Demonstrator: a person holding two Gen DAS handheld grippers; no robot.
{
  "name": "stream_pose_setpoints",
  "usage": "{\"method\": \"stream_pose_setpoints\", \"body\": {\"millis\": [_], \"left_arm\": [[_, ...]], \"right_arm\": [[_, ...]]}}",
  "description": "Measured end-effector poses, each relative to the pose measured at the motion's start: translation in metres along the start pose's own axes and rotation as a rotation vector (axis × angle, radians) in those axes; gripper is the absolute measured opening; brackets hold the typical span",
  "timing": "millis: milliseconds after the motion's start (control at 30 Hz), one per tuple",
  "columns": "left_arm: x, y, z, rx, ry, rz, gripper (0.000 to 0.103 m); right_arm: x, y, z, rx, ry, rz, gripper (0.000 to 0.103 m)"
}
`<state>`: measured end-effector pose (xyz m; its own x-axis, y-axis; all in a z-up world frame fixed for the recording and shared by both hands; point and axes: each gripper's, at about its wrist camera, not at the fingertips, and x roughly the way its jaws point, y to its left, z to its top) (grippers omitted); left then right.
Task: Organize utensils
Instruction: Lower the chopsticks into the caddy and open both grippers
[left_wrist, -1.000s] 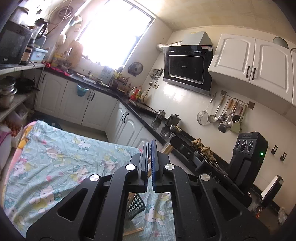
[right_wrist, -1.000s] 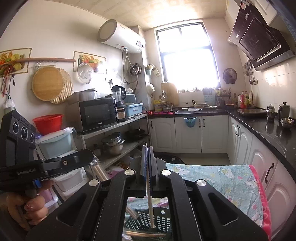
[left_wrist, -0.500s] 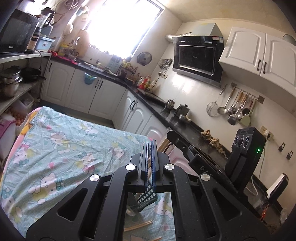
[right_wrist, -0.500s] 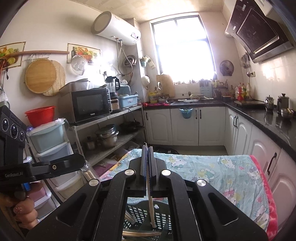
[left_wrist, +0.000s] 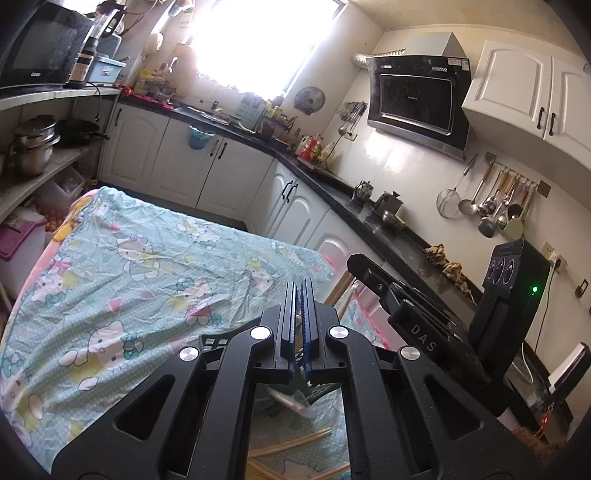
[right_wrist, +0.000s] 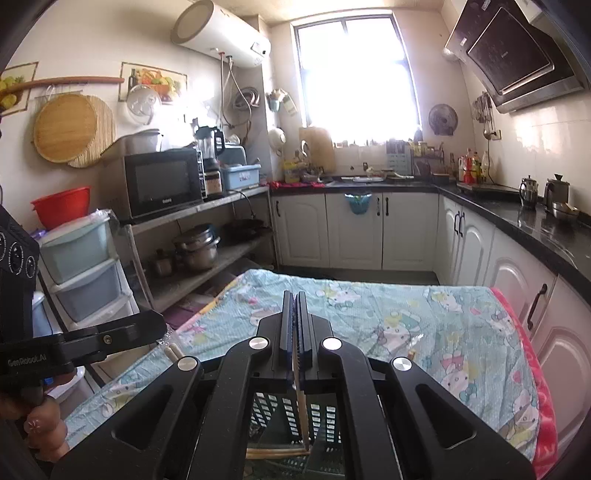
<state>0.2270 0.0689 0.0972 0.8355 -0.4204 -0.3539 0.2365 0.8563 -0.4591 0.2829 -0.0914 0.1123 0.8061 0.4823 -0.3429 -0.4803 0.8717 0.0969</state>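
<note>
My right gripper (right_wrist: 294, 295) is shut on a wooden chopstick (right_wrist: 302, 410) that hangs down into a black slotted basket (right_wrist: 266, 410) right below it. In the left wrist view the same gripper (left_wrist: 354, 260) shows at right, with the stick (left_wrist: 338, 293) slanting down from its tip. My left gripper (left_wrist: 298, 286) has its blue pads pressed together. From the right wrist view, pale chopstick ends (right_wrist: 171, 349) poke out under its closed jaws (right_wrist: 157, 326). A blurred shiny thing (left_wrist: 288, 398) hangs beneath it. Loose chopsticks (left_wrist: 291, 443) lie on the cloth.
The table wears a teal cartoon-print cloth (left_wrist: 129, 277) with a pink edge (right_wrist: 539, 387). White cabinets under a black counter (right_wrist: 535, 221) run along the right and back. Shelves with pots and a microwave (right_wrist: 162, 182) stand at left. A hand (right_wrist: 40, 424) holds the left gripper's handle.
Both grippers have sunk toward the table and the cloth fills more of each view. The basket now sits closer under the right gripper. Both grips are unchanged.
</note>
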Motion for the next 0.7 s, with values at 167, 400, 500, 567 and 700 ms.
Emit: {"method": "stream_pose_setpoints", "body": {"millis": [167, 400, 500, 567, 700], "left_arm": [[0.003, 0.005, -0.005, -0.015, 0.014, 0.016, 0.001], [-0.006, 0.005, -0.008, -0.010, -0.001, 0.023, 0.020], [-0.012, 0.004, -0.007, -0.010, -0.015, 0.030, 0.032], [-0.017, 0.004, -0.007, -0.010, -0.026, 0.040, 0.039], [-0.029, 0.005, -0.006, -0.016, -0.044, 0.061, 0.060]], "right_arm": [[0.006, -0.004, -0.008, 0.024, 0.040, -0.006, 0.015], [-0.001, -0.010, -0.014, 0.047, 0.059, -0.023, 0.039], [-0.006, -0.014, -0.015, 0.063, 0.063, -0.029, 0.042], [-0.010, -0.017, -0.015, 0.072, 0.067, -0.035, 0.045], [-0.020, -0.019, -0.017, 0.079, 0.074, -0.044, 0.051]]}}
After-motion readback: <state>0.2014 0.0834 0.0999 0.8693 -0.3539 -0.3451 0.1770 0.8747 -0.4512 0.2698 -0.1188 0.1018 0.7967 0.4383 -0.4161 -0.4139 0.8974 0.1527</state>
